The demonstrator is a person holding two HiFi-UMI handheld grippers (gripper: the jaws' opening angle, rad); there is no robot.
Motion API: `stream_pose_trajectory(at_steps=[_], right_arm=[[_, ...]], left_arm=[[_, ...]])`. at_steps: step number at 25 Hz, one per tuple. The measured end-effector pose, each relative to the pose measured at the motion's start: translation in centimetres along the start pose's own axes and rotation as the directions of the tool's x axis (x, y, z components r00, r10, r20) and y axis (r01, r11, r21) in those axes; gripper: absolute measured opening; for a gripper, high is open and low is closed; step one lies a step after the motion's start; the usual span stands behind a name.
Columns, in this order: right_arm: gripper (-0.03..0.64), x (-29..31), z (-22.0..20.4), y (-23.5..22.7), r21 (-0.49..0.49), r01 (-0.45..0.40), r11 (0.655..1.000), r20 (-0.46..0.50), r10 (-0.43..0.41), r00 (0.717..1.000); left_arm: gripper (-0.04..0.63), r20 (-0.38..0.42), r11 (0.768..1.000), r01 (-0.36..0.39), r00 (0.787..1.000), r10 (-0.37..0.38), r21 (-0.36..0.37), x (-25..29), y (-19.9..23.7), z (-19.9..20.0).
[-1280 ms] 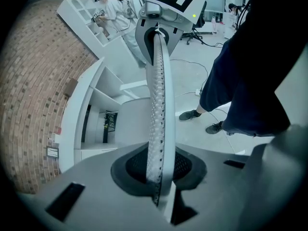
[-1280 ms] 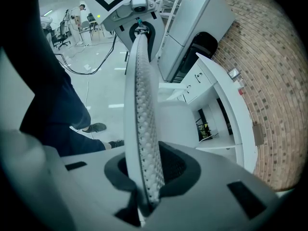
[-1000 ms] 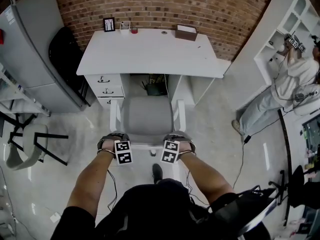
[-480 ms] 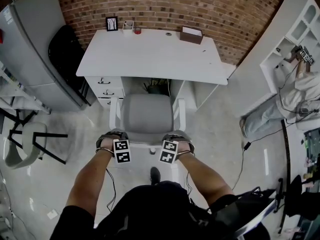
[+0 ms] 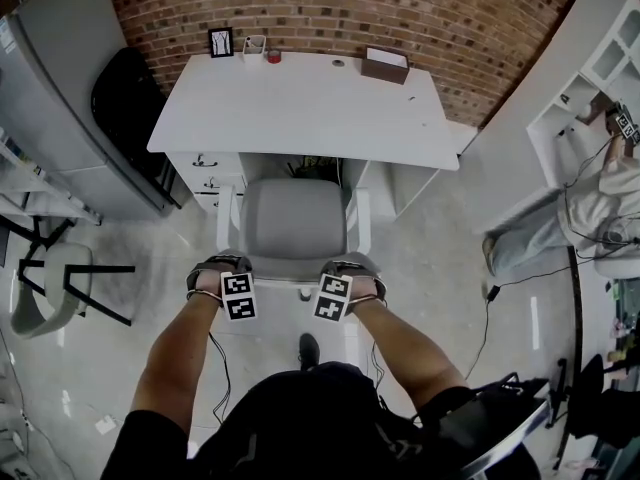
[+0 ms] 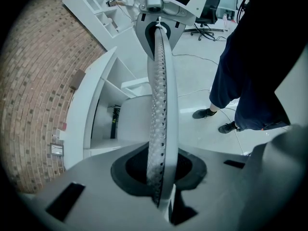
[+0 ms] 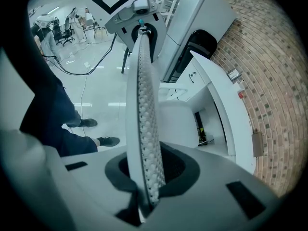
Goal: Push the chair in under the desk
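Note:
A grey office chair (image 5: 292, 228) with white armrests stands in front of the white desk (image 5: 300, 103), the front of its seat at the desk's near edge. My left gripper (image 5: 222, 273) and right gripper (image 5: 350, 271) are each shut on the top edge of the chair's backrest, one on each side. In the left gripper view the perforated backrest (image 6: 159, 95) runs upright out of the left gripper (image 6: 156, 177). The right gripper view shows the same backrest (image 7: 143, 105) clamped in the right gripper (image 7: 149, 177).
A drawer unit (image 5: 205, 173) sits under the desk's left side. A picture frame (image 5: 220, 41) and a brown box (image 5: 385, 65) stand at the desk's back. Grey cabinet (image 5: 50, 108) and spare chair (image 5: 50, 293) are left; a person (image 5: 600, 208) by white shelves is right.
The chair has rolled forward toward the desk, its seat now reaching the desk's edge. Both grippers moved forward with the backrest, still clamped on it.

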State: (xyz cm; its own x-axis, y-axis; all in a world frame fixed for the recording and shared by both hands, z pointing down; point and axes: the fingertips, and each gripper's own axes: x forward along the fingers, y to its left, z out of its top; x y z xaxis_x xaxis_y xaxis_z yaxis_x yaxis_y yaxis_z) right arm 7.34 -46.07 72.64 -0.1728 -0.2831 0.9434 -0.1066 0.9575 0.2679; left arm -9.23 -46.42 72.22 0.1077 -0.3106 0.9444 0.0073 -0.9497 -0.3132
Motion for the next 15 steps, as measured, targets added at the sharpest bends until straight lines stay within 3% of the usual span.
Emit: stream_pose_trajectory(at_steps=[15], right_arm=[[0.057, -0.1, -1.7, -2.0, 0.002, -0.030, 1.000, -0.004, 0.030, 1.000]], left_arm=[[0.057, 0.003, 0.999, 0.030, 1.000, -0.030, -0.025, 1.0, 1.6, 1.7]])
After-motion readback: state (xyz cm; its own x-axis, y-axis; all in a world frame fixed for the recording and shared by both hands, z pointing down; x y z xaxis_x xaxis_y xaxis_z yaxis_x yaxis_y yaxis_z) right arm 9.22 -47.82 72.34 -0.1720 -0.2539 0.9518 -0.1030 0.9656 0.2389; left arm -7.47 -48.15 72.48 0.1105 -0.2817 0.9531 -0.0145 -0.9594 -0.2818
